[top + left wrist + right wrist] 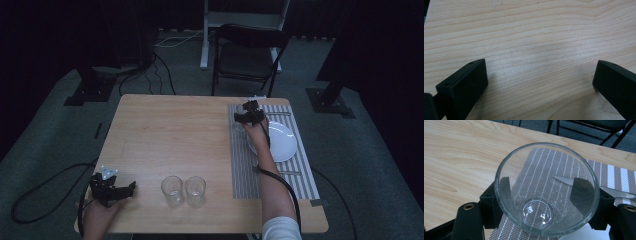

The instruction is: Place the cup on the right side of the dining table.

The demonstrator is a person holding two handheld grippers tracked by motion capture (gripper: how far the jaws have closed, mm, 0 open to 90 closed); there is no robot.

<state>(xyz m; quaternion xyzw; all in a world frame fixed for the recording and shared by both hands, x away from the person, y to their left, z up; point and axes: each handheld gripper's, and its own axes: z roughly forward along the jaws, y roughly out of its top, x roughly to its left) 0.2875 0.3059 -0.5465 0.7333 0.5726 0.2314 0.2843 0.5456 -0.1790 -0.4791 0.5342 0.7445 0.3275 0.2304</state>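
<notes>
My right gripper (544,202) is shut on a clear drinking glass (536,213), with one black jaw pressed against each side of it. In the high view this gripper (248,112) is over the far left corner of the striped placemat (295,175), beside a white plate (280,140). At the table's front left corner my left gripper (129,190) rests low on the wood. In the left gripper view, the left gripper (540,77) is open, with bare tabletop between its jaws.
Two more clear glasses (172,190) (195,190) stand side by side near the front edge. A knife (564,180) lies on the mat past the held glass. A black folding chair (247,55) stands behind the table.
</notes>
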